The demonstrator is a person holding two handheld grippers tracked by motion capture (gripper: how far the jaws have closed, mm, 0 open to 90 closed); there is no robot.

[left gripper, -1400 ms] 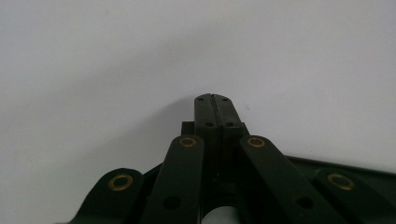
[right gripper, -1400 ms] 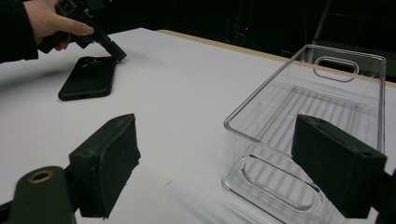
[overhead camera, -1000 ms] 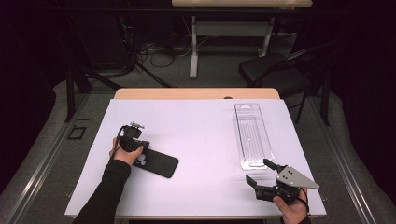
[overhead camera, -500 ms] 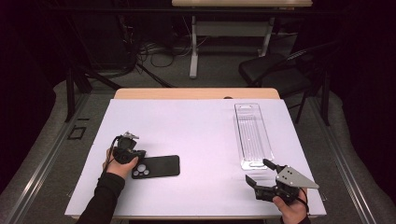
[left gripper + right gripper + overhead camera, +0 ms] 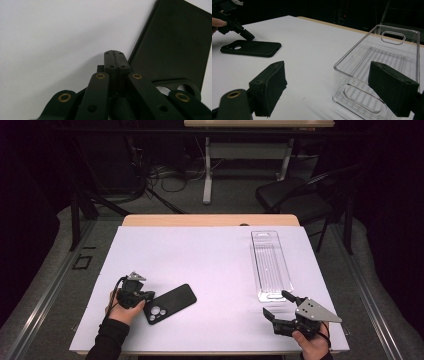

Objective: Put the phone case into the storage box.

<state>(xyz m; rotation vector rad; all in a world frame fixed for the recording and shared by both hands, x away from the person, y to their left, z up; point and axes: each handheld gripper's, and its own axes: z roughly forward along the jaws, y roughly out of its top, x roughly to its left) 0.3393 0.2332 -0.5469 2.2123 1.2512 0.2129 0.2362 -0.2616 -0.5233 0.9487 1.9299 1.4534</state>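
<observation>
**Closed left jaws nudge the phone case; right jaws wait spread by the bin**

The jaws of the left gripper (image 5: 148, 296) are clenched with nothing between them, their tips meeting flat in the left gripper view (image 5: 115, 58), right at the camera-hole end of the black phone case (image 5: 170, 303). The case lies flat on the white surface (image 5: 200, 265), near its front left, well apart from the clear plastic bin (image 5: 270, 265) on the right side. Judging from this, the step in hand is pushing or turning the case with the closed tips. To do it well, the tips should stay low against the case's edge, so they do not ride up over the thin rim, and press near a corner for a turn or mid-edge for a straight slide. The left hand (image 5: 120, 307) holds its gripper low, pointing right and slightly towards the case. The right gripper (image 5: 277, 304) rests near the front right corner, jaws released and wide, aimed at the near end of the bin, which sits just beyond them.
</observation>
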